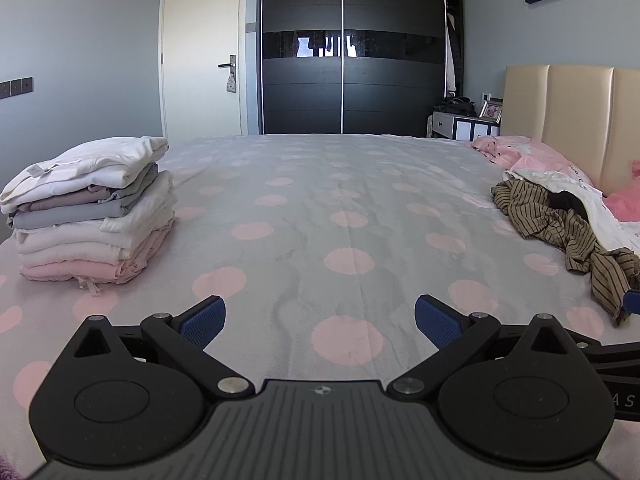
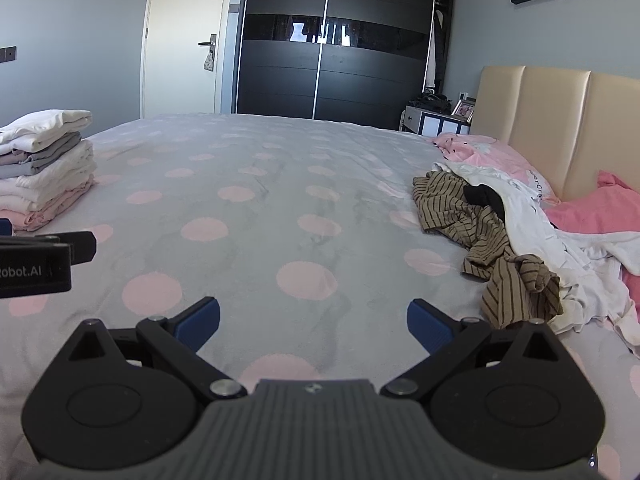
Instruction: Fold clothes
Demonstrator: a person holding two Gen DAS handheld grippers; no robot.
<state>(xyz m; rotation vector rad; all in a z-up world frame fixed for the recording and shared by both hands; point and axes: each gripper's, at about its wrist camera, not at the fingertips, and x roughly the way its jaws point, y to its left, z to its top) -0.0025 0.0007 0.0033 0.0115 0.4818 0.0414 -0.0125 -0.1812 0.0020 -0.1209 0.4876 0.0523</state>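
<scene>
The bed [image 1: 340,208], covered in a grey sheet with pale pink dots, is filling most of both views, and it is lying bare across its middle. A dark sliding wardrobe [image 1: 352,48] is standing against the far wall, with a cream door [image 1: 200,48] to its left. A padded beige headboard [image 2: 560,128] is rising along the right side, with pink pillows [image 2: 480,152] lying at its foot.

A heap of unfolded clothes [image 2: 560,248] is sprawling along the right edge of the bed: a white garment [image 2: 532,216] is lying crumpled over it, and a brown striped garment [image 2: 492,248] is spilling out toward the middle, its bunched end lying just beside the right tool's outer finger. On the left side of the bed, well apart from the heap, a stack of folded clothes [image 1: 88,208] is sitting neatly, white on top, grey beneath, more white below that, and pink at the bottom.

The left tool [image 1: 320,320] is hovering low over the bare sheet with its blue-padded fingers spread wide, gripping nothing. The right tool [image 2: 313,320] is hovering likewise, fingers wide apart and empty. In the right wrist view, the side of the left tool is showing at the left edge, beside the folded stack.
</scene>
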